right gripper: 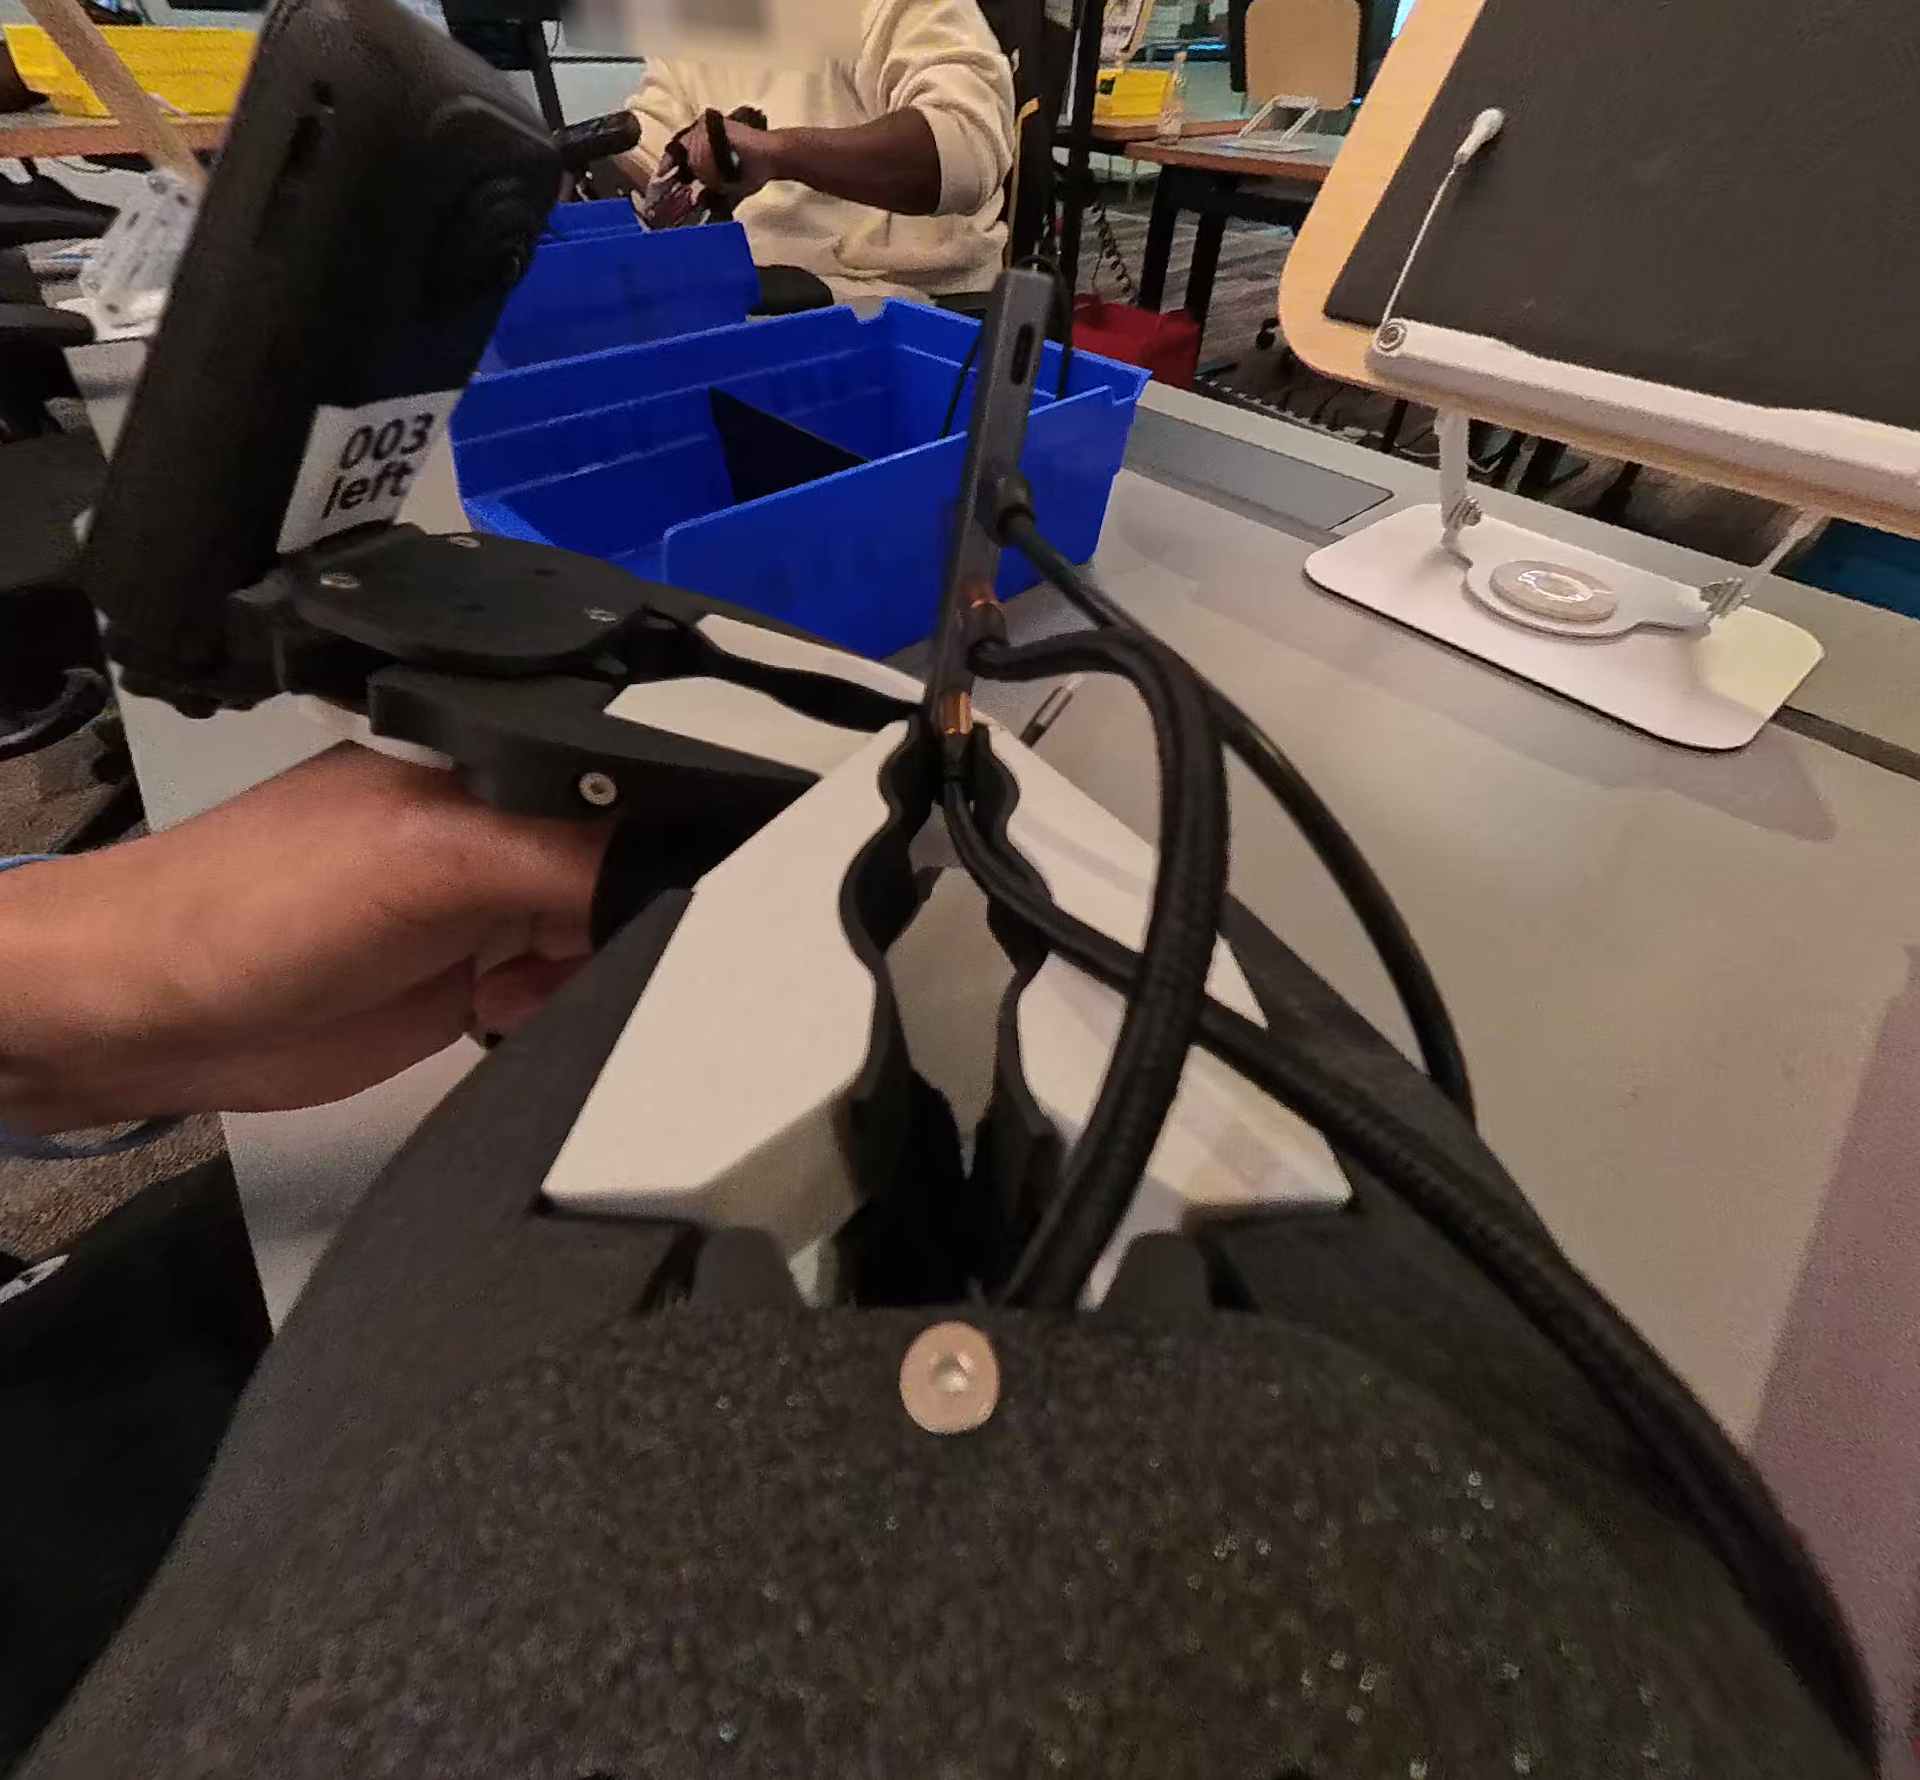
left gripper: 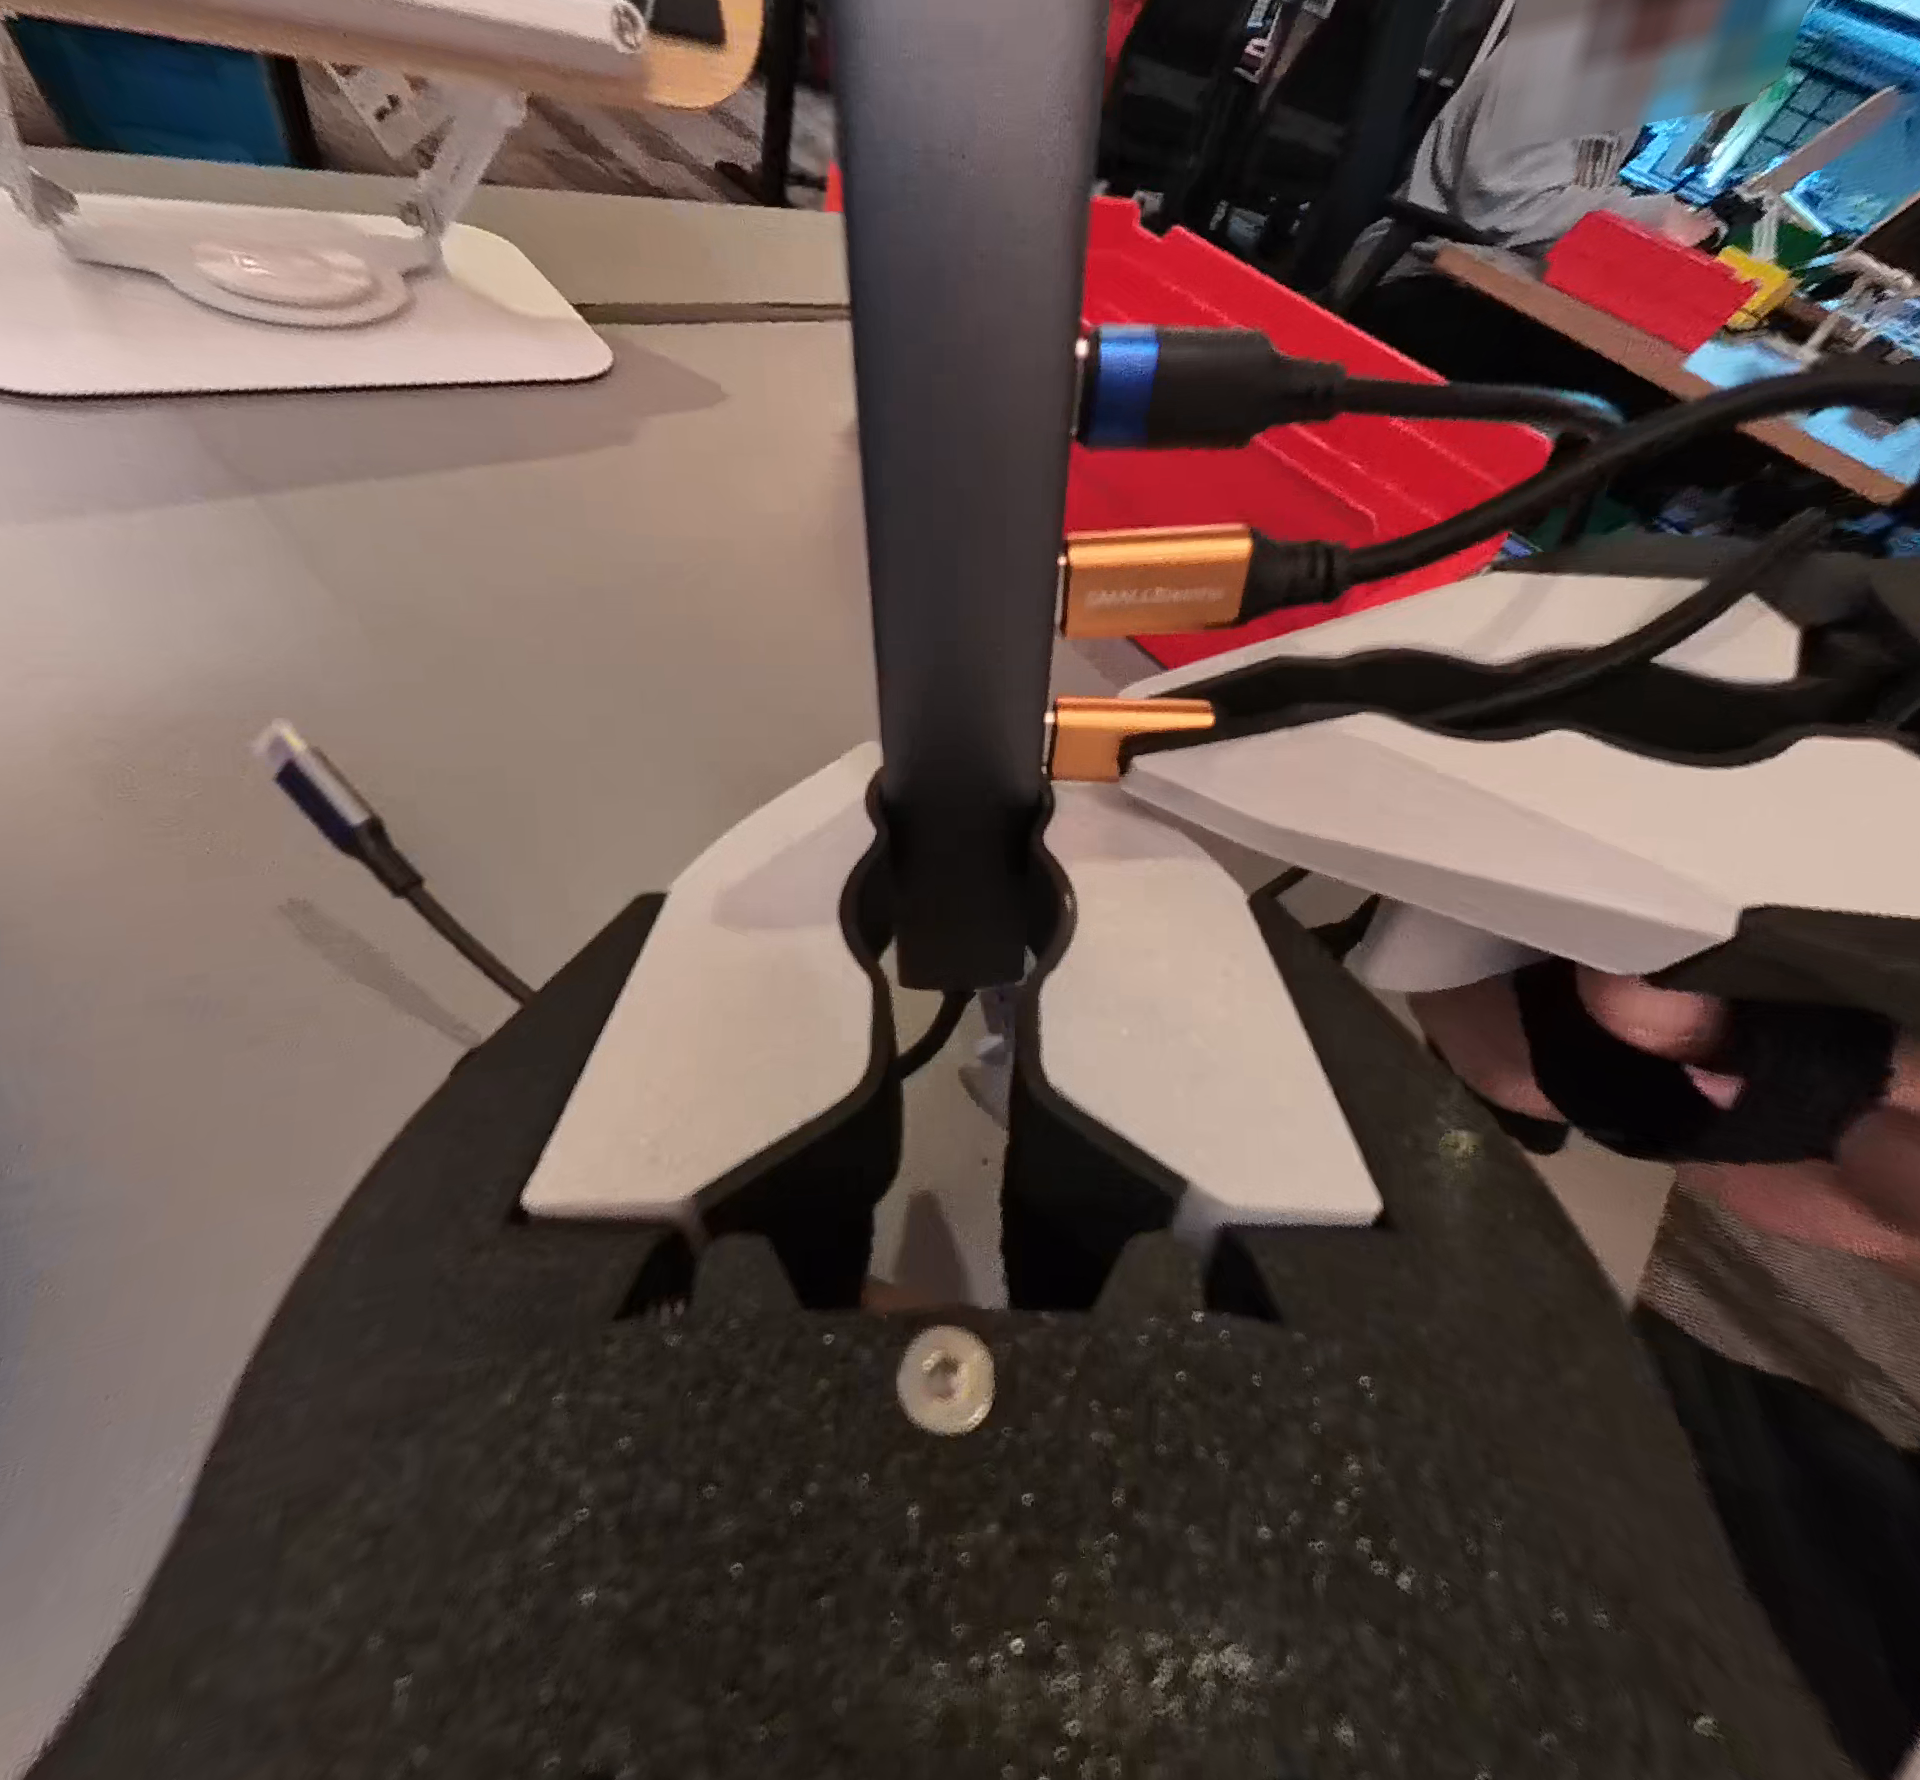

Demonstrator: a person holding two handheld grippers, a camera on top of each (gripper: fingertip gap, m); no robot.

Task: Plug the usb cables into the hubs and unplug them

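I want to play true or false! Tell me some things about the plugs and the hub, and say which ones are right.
1. The left tool is shut on the dark grey USB hub. True.
2. Three plugs sit along the hub's side. True: a blue plug, an upper orange plug and a lower orange plug.
3. The right tool grips the blue plug. False: it is shut on the lower orange plug.
4. The purple plug is in the hub. False: it lies loose on the grey table.
5. The hub lies flat on the table. False: the left tool holds it up off the table.
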